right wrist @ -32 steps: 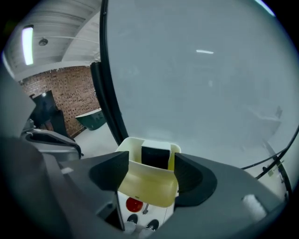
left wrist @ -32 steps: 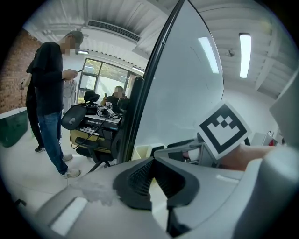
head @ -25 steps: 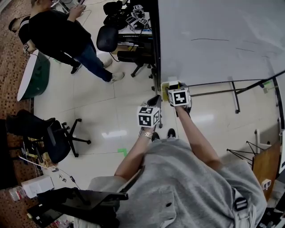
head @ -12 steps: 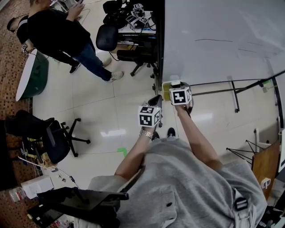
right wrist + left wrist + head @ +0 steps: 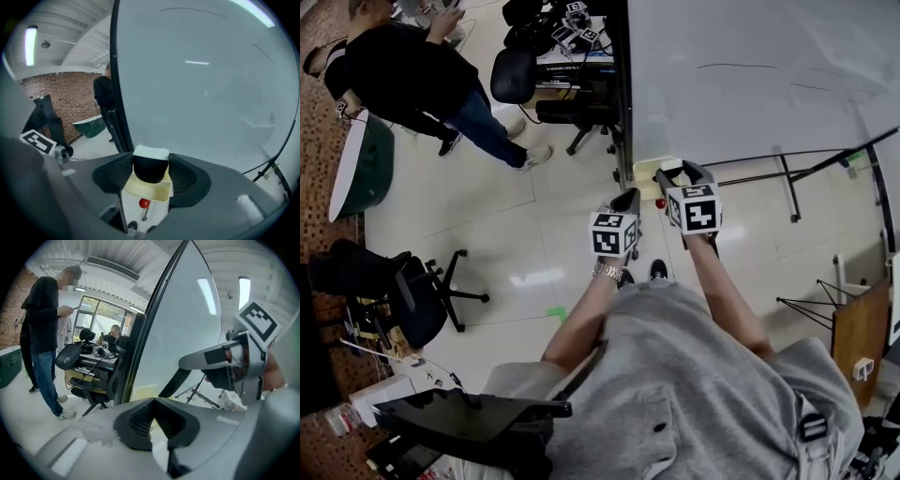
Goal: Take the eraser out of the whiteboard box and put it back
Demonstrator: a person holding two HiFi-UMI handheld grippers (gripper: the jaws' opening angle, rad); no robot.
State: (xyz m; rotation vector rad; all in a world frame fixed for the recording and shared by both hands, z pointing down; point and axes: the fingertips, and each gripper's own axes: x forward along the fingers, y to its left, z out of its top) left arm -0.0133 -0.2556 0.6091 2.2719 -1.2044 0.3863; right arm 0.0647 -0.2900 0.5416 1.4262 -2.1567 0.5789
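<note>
Closing right gripper (image 5: pixel 151 170) round eraser (image 5: pixel 150 160)

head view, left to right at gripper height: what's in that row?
black office chair → left gripper → right gripper, jaws closing with the eraser between them → whiteboard stand leg

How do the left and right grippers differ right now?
The right gripper grips the eraser above the whiteboard box, jaws closing; the left gripper is shut and empty. The right gripper sits nearer the whiteboard than the left gripper. Both point toward it.
</note>
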